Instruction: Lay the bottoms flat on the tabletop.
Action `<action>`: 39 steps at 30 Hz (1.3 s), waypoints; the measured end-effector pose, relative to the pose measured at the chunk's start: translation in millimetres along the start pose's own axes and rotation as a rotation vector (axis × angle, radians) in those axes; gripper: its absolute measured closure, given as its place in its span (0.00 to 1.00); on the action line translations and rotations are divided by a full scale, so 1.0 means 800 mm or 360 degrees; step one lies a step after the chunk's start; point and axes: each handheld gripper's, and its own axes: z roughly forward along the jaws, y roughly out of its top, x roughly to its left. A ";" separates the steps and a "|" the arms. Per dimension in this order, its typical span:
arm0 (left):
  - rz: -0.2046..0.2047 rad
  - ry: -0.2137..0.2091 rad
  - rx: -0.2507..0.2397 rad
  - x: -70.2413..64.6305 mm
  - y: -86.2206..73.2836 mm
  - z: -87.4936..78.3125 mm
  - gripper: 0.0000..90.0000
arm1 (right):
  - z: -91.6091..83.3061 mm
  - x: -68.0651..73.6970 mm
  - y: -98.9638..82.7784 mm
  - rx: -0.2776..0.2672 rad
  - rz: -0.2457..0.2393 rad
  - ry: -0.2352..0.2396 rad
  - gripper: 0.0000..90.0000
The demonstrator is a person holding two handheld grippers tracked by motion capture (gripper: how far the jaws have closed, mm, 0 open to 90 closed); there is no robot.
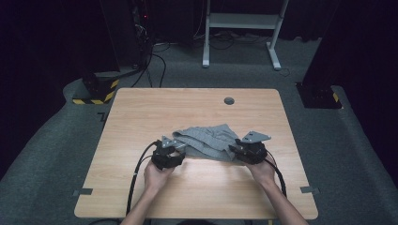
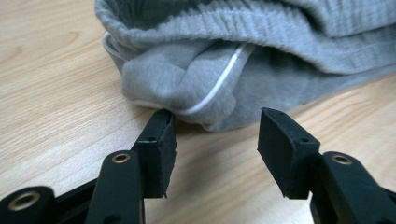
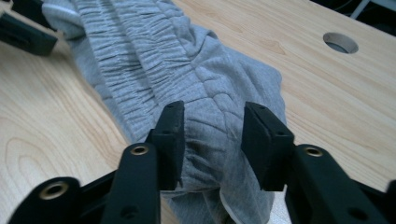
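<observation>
A crumpled grey garment [image 1: 206, 140] with a ribbed elastic waistband lies on the wooden table [image 1: 141, 108], a little toward me from its middle. My left gripper [image 1: 179, 151] sits at its left end. In the left gripper view the jaws [image 2: 215, 126] stand open, and a folded corner of the garment [image 2: 205, 79] with a white cord lies just beyond the pads, brushing the left one. My right gripper [image 1: 233, 150] is at the garment's right end. Its jaws [image 3: 212, 121] stand open astride the bunched cloth [image 3: 187, 70], not pressing on it.
A round cable hole [image 1: 229, 100] is in the table near its far edge. Small grey tape pieces [image 1: 83, 191] mark the near corners. Beyond the table stand a white desk frame [image 1: 241, 28] and black stands with a yellow-striped base [image 1: 96, 91] on grey carpet.
</observation>
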 end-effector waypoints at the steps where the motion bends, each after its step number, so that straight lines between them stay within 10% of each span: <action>1: -0.0001 -0.0004 -0.0012 -0.002 0.000 -0.004 0.52 | -0.002 0.003 0.000 -0.0006 -0.0035 0.0000 0.62; 11: 0.0104 -0.0053 -0.0009 -0.027 0.006 -0.004 0.50 | 0.007 0.016 0.004 0.0047 -0.0134 0.0048 0.53; 25: 0.0010 0.0022 0.0028 -0.017 0.006 0.045 0.49 | 0.045 0.008 -0.012 0.0340 -0.0124 0.0058 0.71; 34: 0.0007 0.0038 0.0033 -0.010 0.006 0.046 0.55 | 0.029 -0.002 -0.006 0.0276 -0.0051 0.0152 0.90; 39: 0.0016 0.0050 0.0043 -0.009 0.007 0.046 0.57 | -0.007 -0.026 0.025 0.0045 0.0109 0.0182 0.90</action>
